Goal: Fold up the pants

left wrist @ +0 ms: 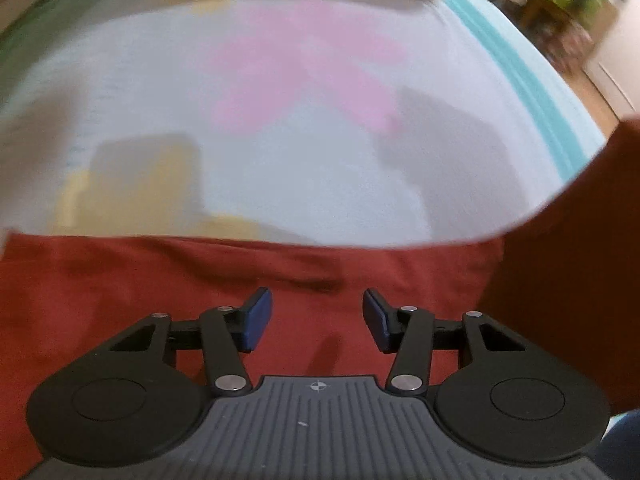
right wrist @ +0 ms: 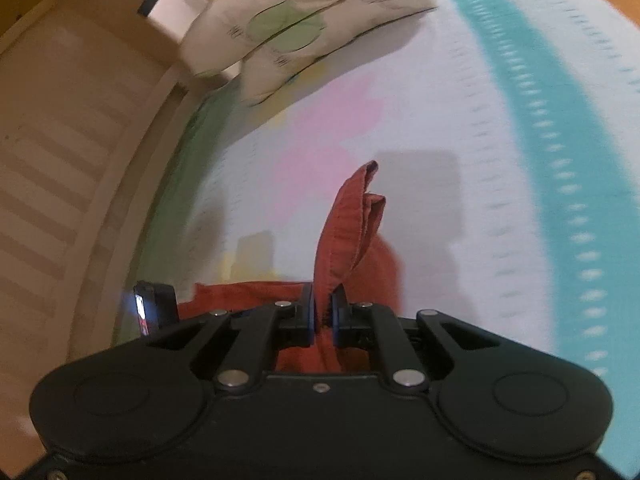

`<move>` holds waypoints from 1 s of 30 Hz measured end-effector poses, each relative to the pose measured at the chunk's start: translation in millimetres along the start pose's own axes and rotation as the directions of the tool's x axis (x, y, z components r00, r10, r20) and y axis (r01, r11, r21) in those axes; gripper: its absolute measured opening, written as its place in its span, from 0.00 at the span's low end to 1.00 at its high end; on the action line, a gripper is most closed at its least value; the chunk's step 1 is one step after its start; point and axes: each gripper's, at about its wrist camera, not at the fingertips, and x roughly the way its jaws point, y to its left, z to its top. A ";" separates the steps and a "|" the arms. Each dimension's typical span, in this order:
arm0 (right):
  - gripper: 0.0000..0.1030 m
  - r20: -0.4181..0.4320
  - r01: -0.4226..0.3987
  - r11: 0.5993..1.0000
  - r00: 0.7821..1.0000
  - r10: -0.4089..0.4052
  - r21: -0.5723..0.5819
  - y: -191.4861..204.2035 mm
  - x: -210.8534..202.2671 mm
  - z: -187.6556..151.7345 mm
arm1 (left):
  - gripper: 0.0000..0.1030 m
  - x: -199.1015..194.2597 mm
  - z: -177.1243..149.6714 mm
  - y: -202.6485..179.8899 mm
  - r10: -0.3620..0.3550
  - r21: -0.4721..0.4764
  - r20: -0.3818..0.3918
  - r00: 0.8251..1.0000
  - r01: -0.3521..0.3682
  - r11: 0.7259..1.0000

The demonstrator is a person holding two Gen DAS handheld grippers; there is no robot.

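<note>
Right tool: blue pads pressed onto a bunched hem of the red pants. Doubled, stitched edge stands up from the pinch toward 12 o'clock, tilted slightly to 1. Rest of the cloth drops away under the tool body, toward 6.

Left tool: spread wide, pinching nothing. It hovers over a flat spread of the pants; whether the pads touch the cloth, cannot tell. The cloth's far edge runs roughly 9-to-3 just beyond the fingertips. At 3 o'clock in the left view a raised sheet of red cloth blocks the side; my read is that this is the part the right tool is lifting.

Key relation: long axis of the flat part lies crosswise to the left tool, and the lifted end sits on the right side. So the right tool is the one placed to carry the fold across; the left looks placed to pin or grab the flat layer.

Surface: bed with a white sheet, pink and yellow patches, teal stripe at 2-3 o'clock. Soft, so it will give under any pressing.

Room: pillows at 11-12 o'clock, wooden slatted bed frame at 9. Both views are motion-blurred.
</note>
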 end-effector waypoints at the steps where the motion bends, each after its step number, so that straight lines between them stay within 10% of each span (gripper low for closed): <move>1: 0.15 -0.012 -0.017 1.000 1.000 0.016 -0.006 10.0 9.2 -0.4 | 0.48 -11.0 1.8 12.8 0.003 -0.024 0.014 1.000 -0.003 1.000; 15: 0.17 -0.232 -0.120 0.980 0.969 0.081 -0.159 138.9 214.0 -44.3 | 0.48 -149.6 -20.7 198.2 0.142 -0.294 0.163 0.976 -0.090 0.952; 25: 0.28 -0.276 -0.081 0.962 0.961 0.007 -0.259 162.5 287.6 -91.3 | 0.48 -134.1 -38.7 220.3 0.121 -0.351 0.090 0.989 -0.082 0.933; 30: 0.42 -0.268 -0.176 0.948 0.958 0.103 -0.264 163.5 266.2 -92.0 | 0.48 -132.3 -34.9 203.9 0.059 -0.315 0.103 0.993 -0.024 0.949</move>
